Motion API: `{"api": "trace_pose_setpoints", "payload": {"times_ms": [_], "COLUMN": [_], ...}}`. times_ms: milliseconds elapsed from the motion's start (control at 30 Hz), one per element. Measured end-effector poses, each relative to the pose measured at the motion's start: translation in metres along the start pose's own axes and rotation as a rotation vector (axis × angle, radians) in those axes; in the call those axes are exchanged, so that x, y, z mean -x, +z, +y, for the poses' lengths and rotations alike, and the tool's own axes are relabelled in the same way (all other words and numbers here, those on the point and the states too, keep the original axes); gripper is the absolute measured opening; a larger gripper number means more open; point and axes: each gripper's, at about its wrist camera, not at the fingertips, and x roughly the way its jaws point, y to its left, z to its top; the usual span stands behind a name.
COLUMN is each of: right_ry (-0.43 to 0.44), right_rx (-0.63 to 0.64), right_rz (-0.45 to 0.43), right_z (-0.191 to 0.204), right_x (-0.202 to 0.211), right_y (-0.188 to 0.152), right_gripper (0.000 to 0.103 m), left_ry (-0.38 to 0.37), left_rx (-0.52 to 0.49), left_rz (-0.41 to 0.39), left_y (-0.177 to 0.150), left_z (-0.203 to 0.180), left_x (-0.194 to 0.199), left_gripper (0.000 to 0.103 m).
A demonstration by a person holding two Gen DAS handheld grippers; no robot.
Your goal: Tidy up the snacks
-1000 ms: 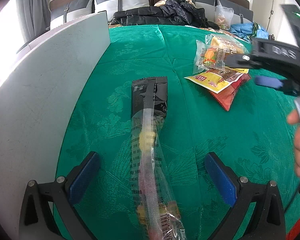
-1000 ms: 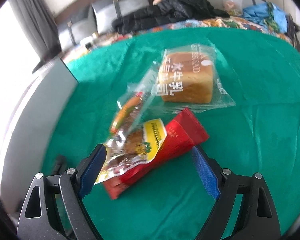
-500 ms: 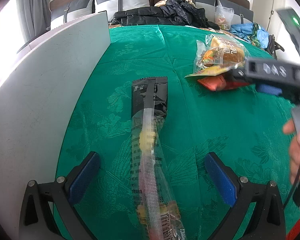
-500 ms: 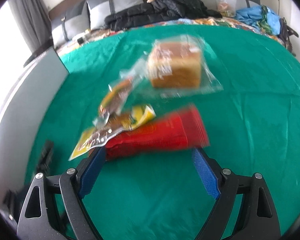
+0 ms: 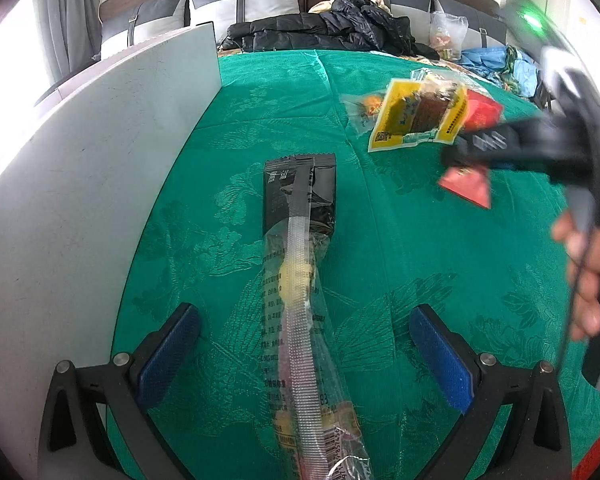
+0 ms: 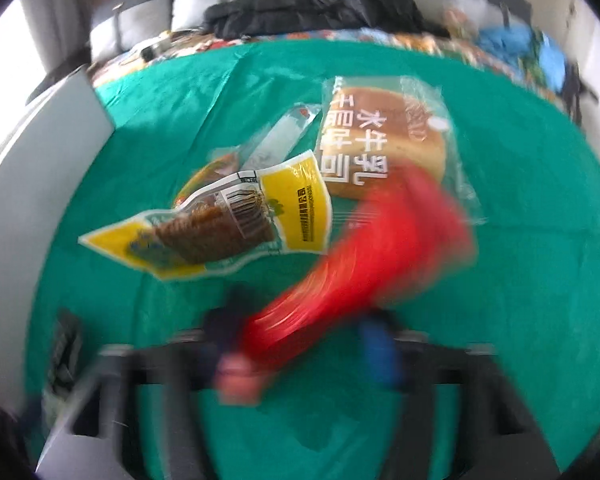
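My left gripper [image 5: 304, 344] is open low over the green cloth, with a long clear snack packet [image 5: 300, 320] lying between its fingers and a black packet [image 5: 300, 196] just beyond it. My right gripper [image 6: 300, 344] is shut on a red packet [image 6: 364, 268], blurred by motion; it also shows in the left wrist view [image 5: 472, 184]. A yellow packet [image 6: 224, 228] lies beside it, in front of a bagged bread loaf [image 6: 380, 144] and a small clear packet [image 6: 276, 140].
A white board [image 5: 92, 184] stands along the cloth's left side. A dark jacket [image 5: 332, 28], cushions and a blue heap [image 5: 496, 64] lie at the far edge.
My right gripper has closed on the red packet and lifted it; the yellow packet has shifted and turned. My left gripper has stayed still.
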Motion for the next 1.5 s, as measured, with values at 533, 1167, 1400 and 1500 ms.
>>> {"api": "trace_pose_setpoints", "payload": {"times_ms": [533,1167,1400,1500], "right_ry": [0.003,-0.031,-0.027,-0.022], "right_rx": [0.086,0.021,0.020,0.017], "right_rz": [-0.121,-0.115,-0.115,-0.115], "right_z": [-0.145,-0.152,-0.152,-0.153], "right_x": [0.070,0.070,0.070,0.070], "right_y": [-0.116,-0.119,-0.119,-0.119], "right_gripper": [0.069,0.084,0.084,0.085], "left_ry": [0.000,0.001,0.000,-0.002], "left_rx": [0.000,0.000,0.000,-0.003], "left_rz": [0.000,0.000,0.000,0.003], "left_y": [0.000,0.000,0.000,0.000], "left_z": [0.000,0.000,0.000,0.000], "left_x": [0.001,0.001,0.001,0.002], "left_gripper": [0.103,0.103,0.103,0.103]}}
